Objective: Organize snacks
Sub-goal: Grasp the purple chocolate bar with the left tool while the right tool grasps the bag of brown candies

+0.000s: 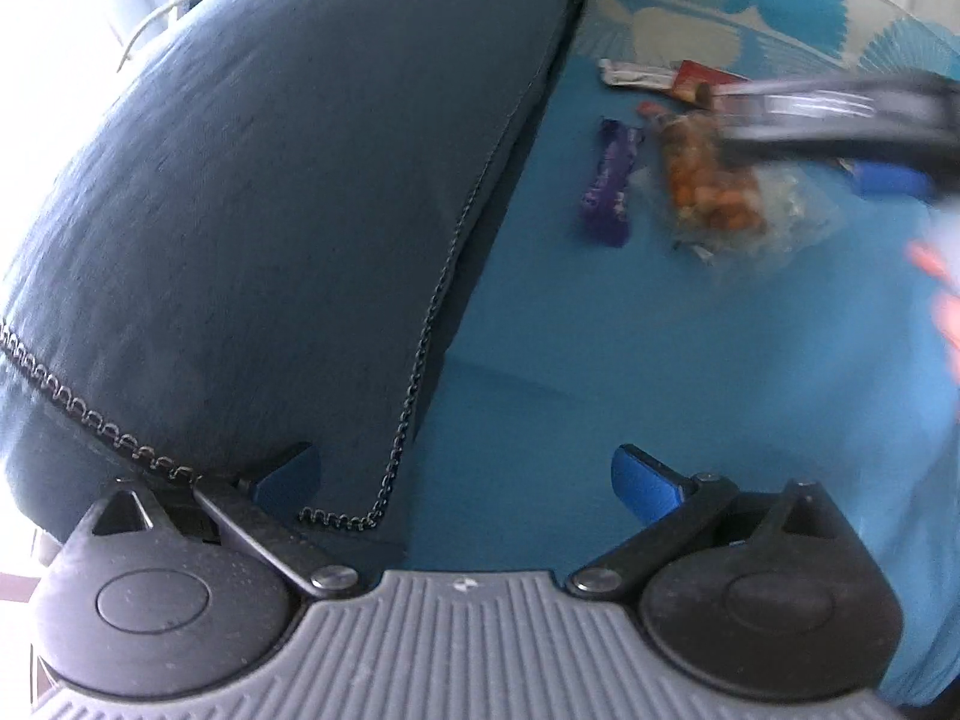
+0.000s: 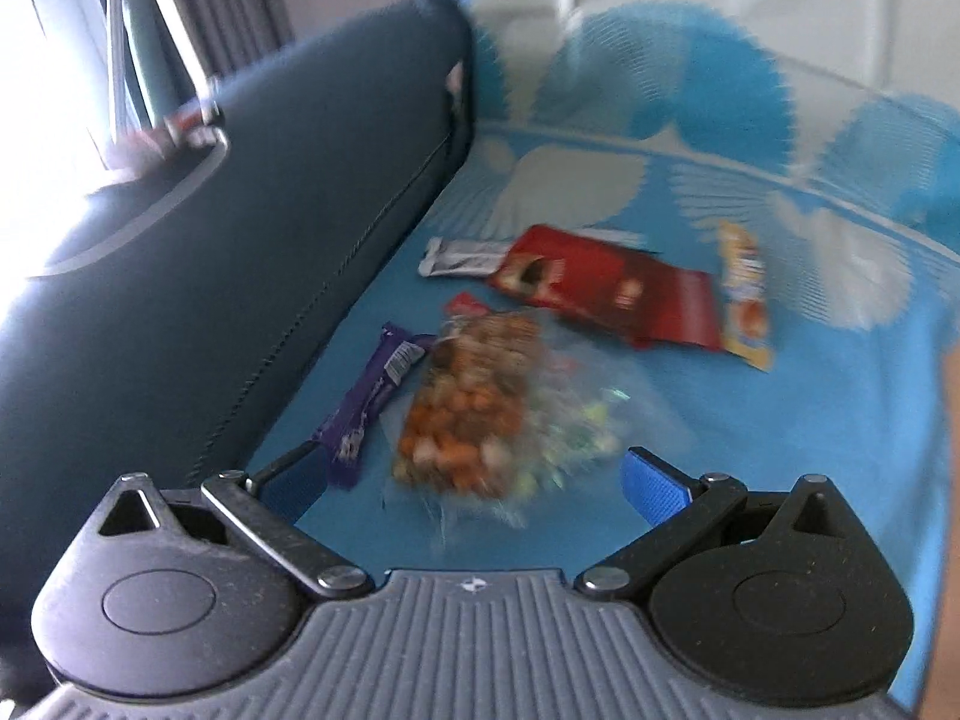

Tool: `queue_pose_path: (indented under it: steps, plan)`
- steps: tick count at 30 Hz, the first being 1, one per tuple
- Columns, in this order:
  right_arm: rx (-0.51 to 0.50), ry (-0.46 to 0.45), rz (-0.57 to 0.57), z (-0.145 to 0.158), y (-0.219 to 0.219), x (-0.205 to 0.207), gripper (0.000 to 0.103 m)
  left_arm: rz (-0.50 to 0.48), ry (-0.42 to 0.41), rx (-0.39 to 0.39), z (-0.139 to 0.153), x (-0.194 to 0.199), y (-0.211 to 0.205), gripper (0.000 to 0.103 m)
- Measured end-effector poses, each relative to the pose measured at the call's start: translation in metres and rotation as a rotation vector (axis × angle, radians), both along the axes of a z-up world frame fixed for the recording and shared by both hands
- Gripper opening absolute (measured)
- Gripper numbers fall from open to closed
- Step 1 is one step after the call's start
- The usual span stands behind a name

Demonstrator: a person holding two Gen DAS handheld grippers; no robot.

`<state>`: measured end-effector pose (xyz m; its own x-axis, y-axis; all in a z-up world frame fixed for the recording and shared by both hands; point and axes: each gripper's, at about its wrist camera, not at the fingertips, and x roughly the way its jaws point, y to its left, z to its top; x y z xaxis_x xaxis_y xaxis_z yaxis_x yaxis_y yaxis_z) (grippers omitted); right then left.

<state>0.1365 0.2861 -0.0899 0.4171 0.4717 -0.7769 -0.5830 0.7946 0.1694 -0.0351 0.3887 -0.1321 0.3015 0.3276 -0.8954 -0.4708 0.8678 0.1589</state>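
A blue sheet point(image 2: 780, 420) with pale fan prints covers the surface; a dark blue zippered bag point(image 1: 270, 210) bulges left of both jaws. The left gripper point(image 1: 465, 483) and right gripper point(image 2: 474, 477) are spread, empty. Ahead of the right jaws lie a crinkly clear nut packet point(image 2: 474, 408), a purple bar point(image 2: 366, 408), and farther off a red wrapper point(image 2: 612, 294).

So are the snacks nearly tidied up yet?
Not really. Nothing looks sorted: the purple wrapped bar, clear bag of orange nuts, red packet, silver sachet and yellow sachet all lie loose on the blue cloth. The right gripper and left gripper are open, holding nothing.
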Motion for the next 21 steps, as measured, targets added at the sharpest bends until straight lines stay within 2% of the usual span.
queue_pose_path:
  steps: [5, 7, 8, 10, 13, 15, 18, 21]
  plan:
    - [-0.149, 0.000, 0.031, -0.049, 0.052, 0.033, 0.101, -0.050, 0.041, 0.059, -0.011, 0.005, -0.010, 0.103]
    - [-0.199, 0.004, 0.058, -0.064, 0.058, 0.038, 0.096, -0.054, 0.044, 0.054, -0.012, 0.006, -0.011, 0.103]
    - [-0.172, -0.023, 0.075, -0.064, 0.053, 0.035, 0.081, -0.053, 0.044, 0.046, -0.012, 0.008, -0.011, 0.103]
    - [-0.099, -0.084, 0.137, -0.060, 0.036, 0.025, 0.075, -0.049, 0.034, 0.019, -0.010, 0.011, -0.009, 0.103]
    - [-0.043, -0.079, 0.188, -0.057, 0.004, 0.012, 0.072, -0.046, 0.012, -0.009, -0.007, 0.018, -0.007, 0.103]
    - [-0.029, -0.083, 0.165, -0.054, -0.023, 0.003, 0.072, -0.043, -0.012, -0.007, -0.003, 0.023, -0.006, 0.103]
    - [-0.008, -0.045, 0.069, -0.051, -0.076, -0.009, 0.072, -0.032, -0.054, -0.009, 0.003, 0.038, -0.005, 0.103]
    - [-0.051, 0.000, -0.009, -0.061, -0.120, -0.015, 0.073, -0.044, -0.088, -0.025, 0.004, 0.065, -0.004, 0.103]
